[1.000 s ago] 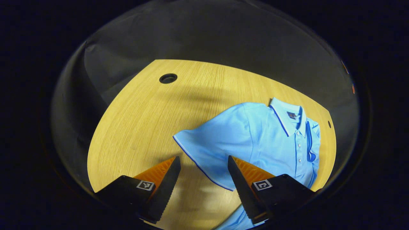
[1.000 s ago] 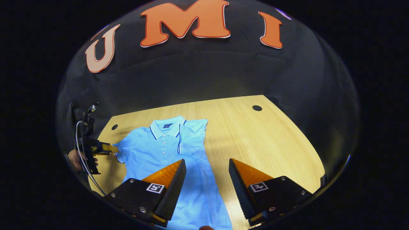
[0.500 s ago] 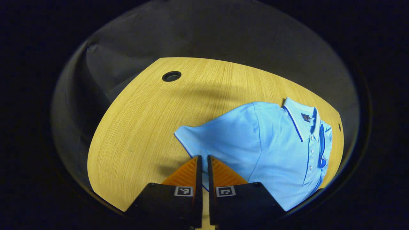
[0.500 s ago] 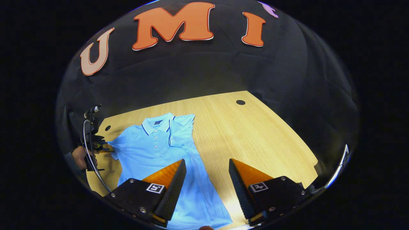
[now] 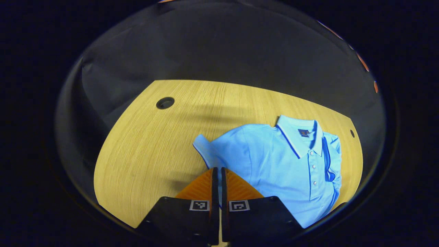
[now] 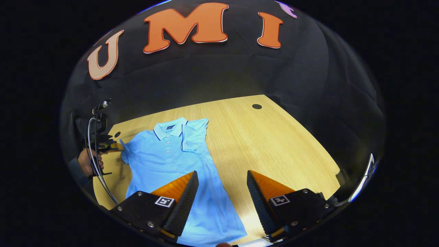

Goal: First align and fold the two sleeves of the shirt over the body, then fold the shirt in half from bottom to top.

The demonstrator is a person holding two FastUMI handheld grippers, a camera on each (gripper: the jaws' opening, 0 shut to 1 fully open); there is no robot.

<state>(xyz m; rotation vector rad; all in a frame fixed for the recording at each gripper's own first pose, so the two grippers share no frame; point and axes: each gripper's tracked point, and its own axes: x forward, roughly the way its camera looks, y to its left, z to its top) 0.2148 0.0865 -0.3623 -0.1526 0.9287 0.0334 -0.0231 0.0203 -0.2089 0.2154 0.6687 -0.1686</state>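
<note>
Left gripper view: left gripper (image 5: 216,171) has its jaws pinched together on the hem of the left sleeve (image 5: 205,152) of the light blue short-sleeved polo shirt with dark blue trim (image 5: 284,168). Cloth runs between the tips, so I read it as a real grip. The sleeve is raised and curled up off the light wood-grain bench (image 5: 147,147), with the rest of the shirt lying flat, collar (image 5: 298,132) towards the far edge. The other sleeve (image 5: 331,151) already lies folded over the chest.

Right gripper view: right gripper (image 6: 222,178) has its jaws wide apart and holding nothing, hovering over the lower body and right side edge of the shirt; whether it touches the cloth, I can't tell. The shirt lies near the left end of the bench, hem nearest the camera. The left gripper, held in a person's hand (image 6: 87,161), is at the left sleeve.

Handling, as I judge it: thin knit, light and fully limp. It has no stiffness, so it drapes from any pinch and drags its neighbouring cloth along. Not fragile, and not slippery on wood; it will likely bunch rather than slide. Best holds are the trimmed sleeve hem for this fold, then the two bottom corners for the halving. Avoid mid-panel pinches, which pick up both layers.
</note>
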